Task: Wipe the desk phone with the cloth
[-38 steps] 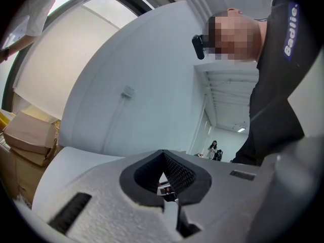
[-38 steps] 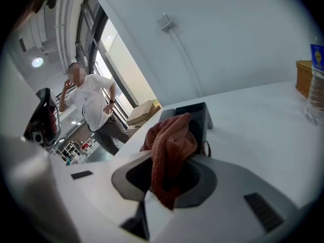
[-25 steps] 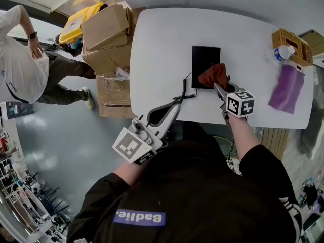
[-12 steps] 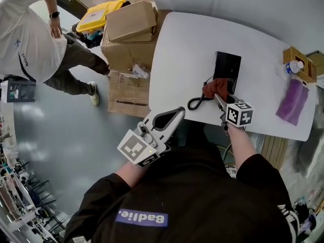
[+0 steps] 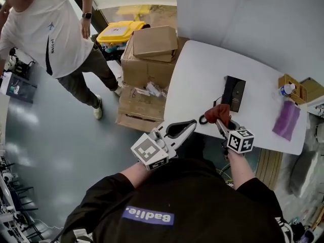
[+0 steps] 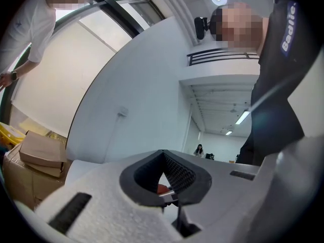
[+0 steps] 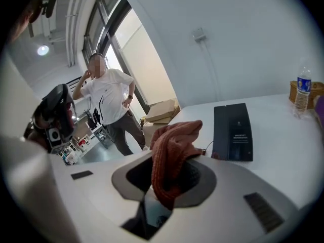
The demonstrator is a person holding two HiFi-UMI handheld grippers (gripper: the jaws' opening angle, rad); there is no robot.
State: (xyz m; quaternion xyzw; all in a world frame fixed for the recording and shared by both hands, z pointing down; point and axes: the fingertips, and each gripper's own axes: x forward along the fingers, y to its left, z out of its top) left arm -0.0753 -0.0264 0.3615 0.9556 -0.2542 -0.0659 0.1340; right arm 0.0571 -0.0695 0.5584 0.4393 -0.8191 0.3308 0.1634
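Note:
The black desk phone (image 5: 234, 93) lies flat on the white table (image 5: 202, 75), and its coiled cord (image 5: 204, 120) trails to the near edge. My right gripper (image 5: 223, 121) is shut on a rust-red cloth (image 5: 218, 112), which is held just short of the phone and apart from it. In the right gripper view the cloth (image 7: 171, 151) bunches up out of the right gripper (image 7: 169, 172), with the phone (image 7: 233, 131) beyond it. My left gripper (image 5: 178, 130) hangs by the table's near edge, shut and holding nothing. In its own view the left gripper (image 6: 164, 180) shows its pads meeting.
A purple cloth (image 5: 286, 119) lies at the table's right end. Next to it stands a wicker basket (image 5: 302, 89) with a water bottle (image 5: 286, 89). Cardboard boxes (image 5: 149, 54) are stacked against the table's left side. A person in a white shirt (image 5: 50, 29) stands on the grey floor.
The red cloth has come off the phone's near corner and both grippers have drawn back toward the table's near edge. The person in white has stepped closer.

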